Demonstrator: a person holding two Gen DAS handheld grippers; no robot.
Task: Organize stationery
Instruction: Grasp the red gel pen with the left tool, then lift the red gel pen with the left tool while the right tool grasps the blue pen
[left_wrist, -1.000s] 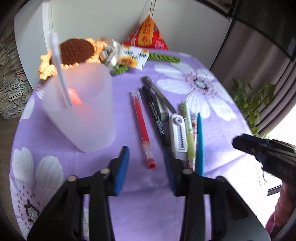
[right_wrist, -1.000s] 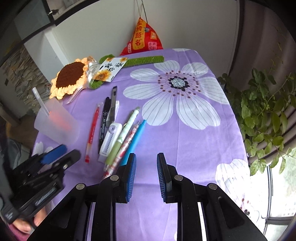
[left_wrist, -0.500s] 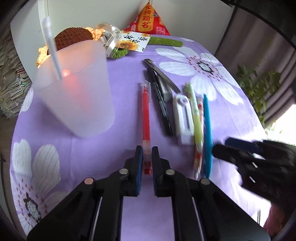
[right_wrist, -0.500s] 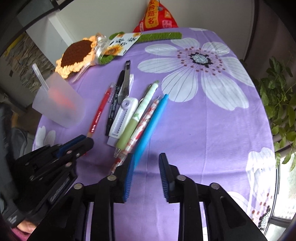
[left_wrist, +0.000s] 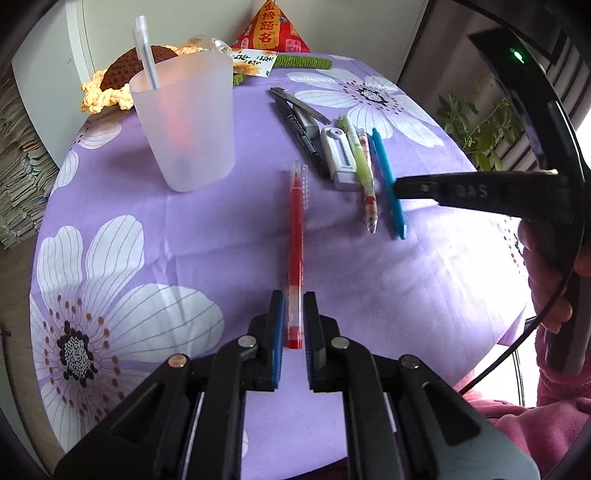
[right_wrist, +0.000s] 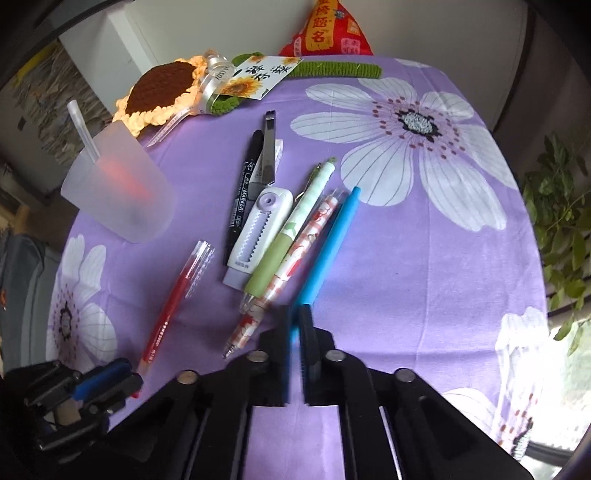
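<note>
My left gripper (left_wrist: 293, 314) is shut on the near end of a red pen (left_wrist: 295, 236), which points away over the purple cloth. My right gripper (right_wrist: 295, 321) is shut on the near end of a blue pen (right_wrist: 328, 247); it also shows in the left wrist view (left_wrist: 388, 177). A frosted plastic cup (left_wrist: 184, 122) holds a clear pen and something red; it stands left of the pens. Beside the blue pen lie a patterned pen (right_wrist: 295, 258), a green pen (right_wrist: 291, 229), a white correction tape (right_wrist: 258, 232), a black marker (right_wrist: 242, 192) and a grey clip (right_wrist: 268, 147).
A crocheted sunflower (right_wrist: 162, 88), a sunflower card (right_wrist: 255, 75), a green crocheted strip (right_wrist: 332, 68) and a red pouch (right_wrist: 328, 33) sit at the table's far edge. A potted plant (right_wrist: 557, 206) stands off the right side. The cloth has large white flowers.
My left gripper closed on the red pen and drew it back toward me, away from the other pens. My right gripper moved in and closed on the blue pen's end.
</note>
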